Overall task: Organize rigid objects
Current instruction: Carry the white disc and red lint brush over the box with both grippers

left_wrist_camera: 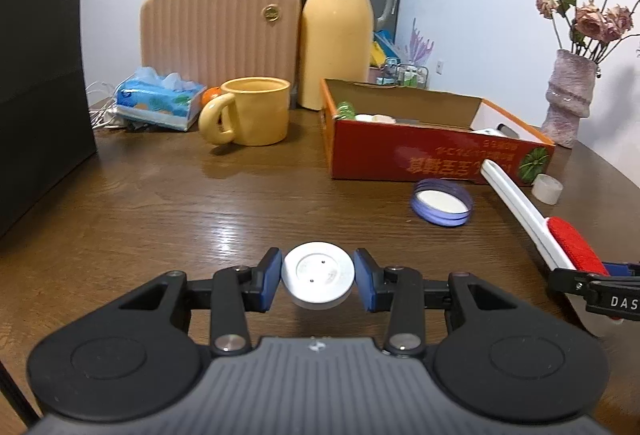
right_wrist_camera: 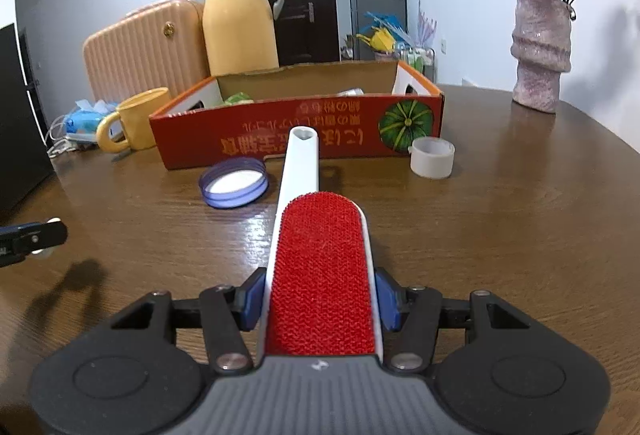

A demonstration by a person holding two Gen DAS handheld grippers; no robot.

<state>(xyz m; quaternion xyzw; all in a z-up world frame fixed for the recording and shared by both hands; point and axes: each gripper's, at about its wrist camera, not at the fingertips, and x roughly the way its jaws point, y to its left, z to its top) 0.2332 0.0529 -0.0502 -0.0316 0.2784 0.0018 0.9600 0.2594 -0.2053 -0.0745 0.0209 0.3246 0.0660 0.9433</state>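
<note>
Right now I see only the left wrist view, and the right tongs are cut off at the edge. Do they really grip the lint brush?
Observer: Yes. The right tongs clamp the lint brush from both sides, with the blue pads on its white edges beside the red pad.
Operator: What does the end of its handle look like?
Observer: It has a small heart-shaped hole at the tip.
Operator: Is the pale cylinder near the box solid?
Observer: No. It is a tape roll, a hollow ring standing with its opening upward.

Red-and-white lint brush (right_wrist_camera: pixel 320 275), purple lid (right_wrist_camera: pixel 234 182), yellow mug (left_wrist_camera: pixel 250 111), orange box (right_wrist_camera: pixel 296 131).
</note>
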